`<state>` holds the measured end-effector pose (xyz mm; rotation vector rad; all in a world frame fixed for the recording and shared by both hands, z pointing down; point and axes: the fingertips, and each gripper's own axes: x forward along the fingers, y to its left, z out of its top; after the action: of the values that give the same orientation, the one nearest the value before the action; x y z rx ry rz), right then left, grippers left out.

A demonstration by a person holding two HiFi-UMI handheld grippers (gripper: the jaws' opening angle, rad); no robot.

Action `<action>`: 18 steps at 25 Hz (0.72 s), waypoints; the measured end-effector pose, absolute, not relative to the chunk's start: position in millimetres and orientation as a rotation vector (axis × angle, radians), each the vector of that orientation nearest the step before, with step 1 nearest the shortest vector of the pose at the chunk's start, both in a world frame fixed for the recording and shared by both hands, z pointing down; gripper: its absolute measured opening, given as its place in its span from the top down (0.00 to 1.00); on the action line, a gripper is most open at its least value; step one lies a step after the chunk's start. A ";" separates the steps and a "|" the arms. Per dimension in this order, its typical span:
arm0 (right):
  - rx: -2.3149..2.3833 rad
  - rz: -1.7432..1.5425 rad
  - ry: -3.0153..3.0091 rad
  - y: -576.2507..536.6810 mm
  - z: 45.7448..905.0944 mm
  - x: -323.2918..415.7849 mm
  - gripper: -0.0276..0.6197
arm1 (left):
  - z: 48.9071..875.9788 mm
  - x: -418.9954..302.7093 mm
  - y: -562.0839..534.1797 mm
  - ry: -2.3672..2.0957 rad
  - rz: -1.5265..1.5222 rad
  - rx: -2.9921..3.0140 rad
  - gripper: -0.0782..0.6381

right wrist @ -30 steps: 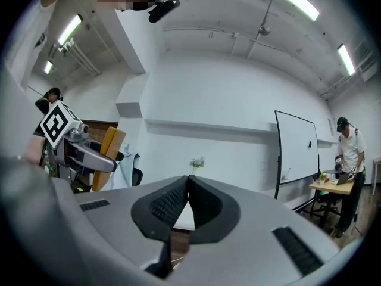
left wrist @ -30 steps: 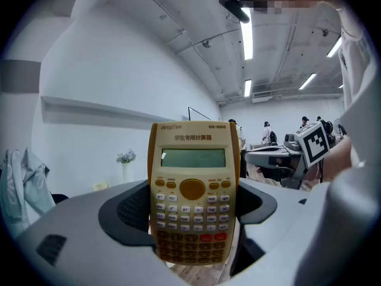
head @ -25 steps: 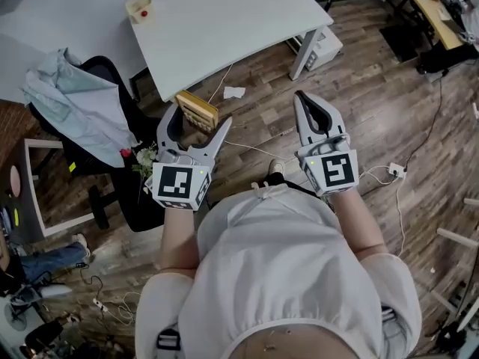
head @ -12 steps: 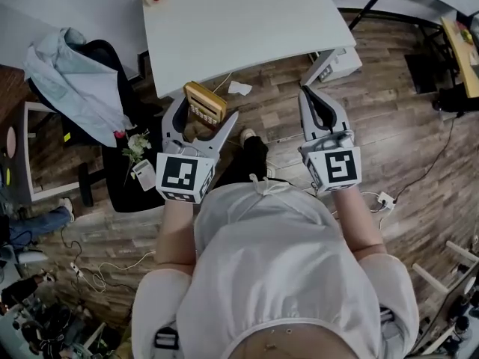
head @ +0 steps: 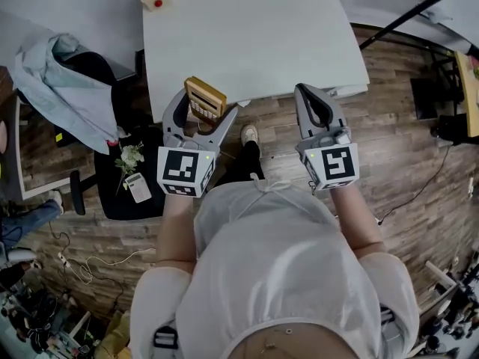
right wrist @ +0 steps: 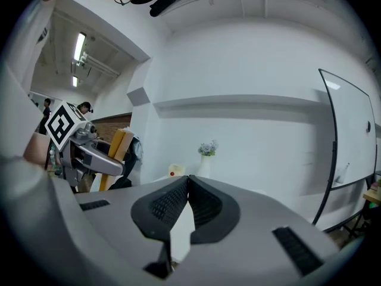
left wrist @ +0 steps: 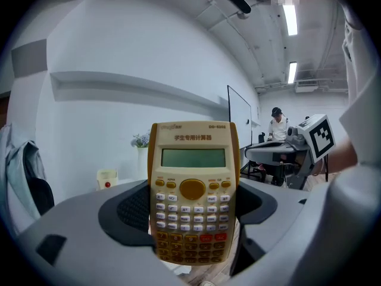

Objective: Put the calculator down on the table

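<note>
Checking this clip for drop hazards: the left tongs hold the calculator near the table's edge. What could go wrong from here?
1. The left tongs grip the calculator by its keypad end, with the display end sticking out, so it might pivot or slip.
2. In the head view it seems to hang at the near edge of the table. Released here, it could drop to the floor.

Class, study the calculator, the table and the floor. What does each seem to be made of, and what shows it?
Calculator: likely hard plastic, matt tan casing with moulded keys.
Table: smooth plain white top, perhaps laminate or painted board; the look leaves it open.
Floor: brown wood or wood-look planks, with grain and board joints.
</note>
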<state>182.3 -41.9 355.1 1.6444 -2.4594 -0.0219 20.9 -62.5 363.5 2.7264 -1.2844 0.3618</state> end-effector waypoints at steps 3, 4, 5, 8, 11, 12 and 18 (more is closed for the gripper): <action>1.609 0.002 -2.467 -91.4 363.4 180.3 0.95 | 375.7 19.7 -107.2 -1.296 0.379 2.686 0.31; 1.596 0.016 -2.469 -107.0 367.6 178.4 0.95 | 381.8 18.0 -120.9 -1.300 0.394 2.669 0.31; 1.581 0.033 -2.472 -121.6 372.4 175.9 0.95 | 388.7 15.7 -133.4 -1.303 0.412 2.649 0.31; 1.540 0.081 -2.476 -162.2 388.1 167.7 0.95 | 411.0 9.2 -167.5 -1.302 0.456 2.594 0.31; 1.523 0.102 -2.477 -200.9 402.7 163.6 0.95 | 434.1 6.1 -201.7 -1.294 0.495 2.560 0.31; 1.515 0.111 -2.479 -210.9 407.4 162.7 0.95 | 441.9 6.0 -210.3 -1.289 0.510 2.547 0.31; 1.481 0.176 -2.472 -250.1 431.6 159.8 0.95 | 491.8 8.6 -242.5 -1.235 0.632 2.455 0.31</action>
<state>159.8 -250.1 431.6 1.4806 -2.4715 0.1759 8.6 -242.5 491.8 2.4548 -1.2348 0.6322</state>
